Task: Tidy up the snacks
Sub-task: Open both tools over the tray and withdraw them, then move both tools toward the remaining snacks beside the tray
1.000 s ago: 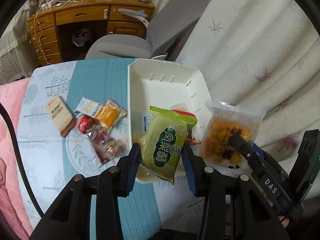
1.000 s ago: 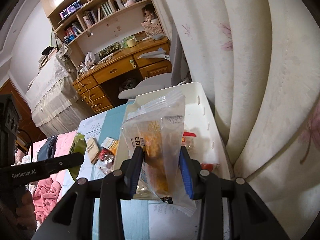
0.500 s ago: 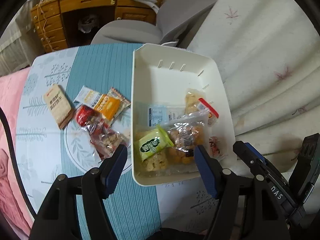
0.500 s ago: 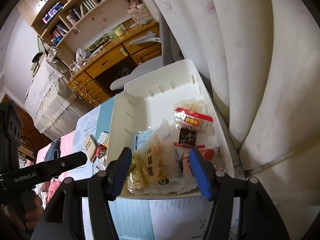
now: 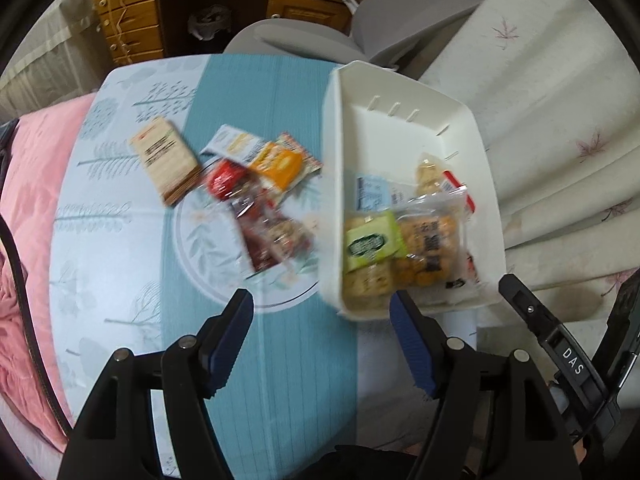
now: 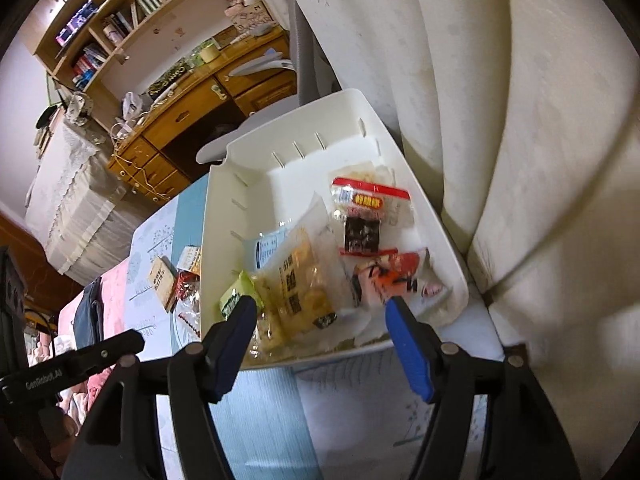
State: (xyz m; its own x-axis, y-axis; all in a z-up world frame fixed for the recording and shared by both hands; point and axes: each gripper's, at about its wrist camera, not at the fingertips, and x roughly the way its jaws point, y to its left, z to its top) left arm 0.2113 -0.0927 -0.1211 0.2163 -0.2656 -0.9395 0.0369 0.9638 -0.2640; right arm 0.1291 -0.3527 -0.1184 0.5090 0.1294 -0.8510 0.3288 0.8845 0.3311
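Snacks (image 5: 420, 236) inside white bin (image 5: 472, 132)

Matt plastic bin (image 5: 486, 184); glossy, probably foil wrappers (image 5: 276, 162).

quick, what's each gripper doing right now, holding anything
left gripper: jaws opening, nothing between them.
right gripper: jaws opening, empty, above the white bin.

Table (image 5: 120, 264): white bin (image 5: 486, 184) at edge, loose snack pkts (image 5: 256, 184) beside.
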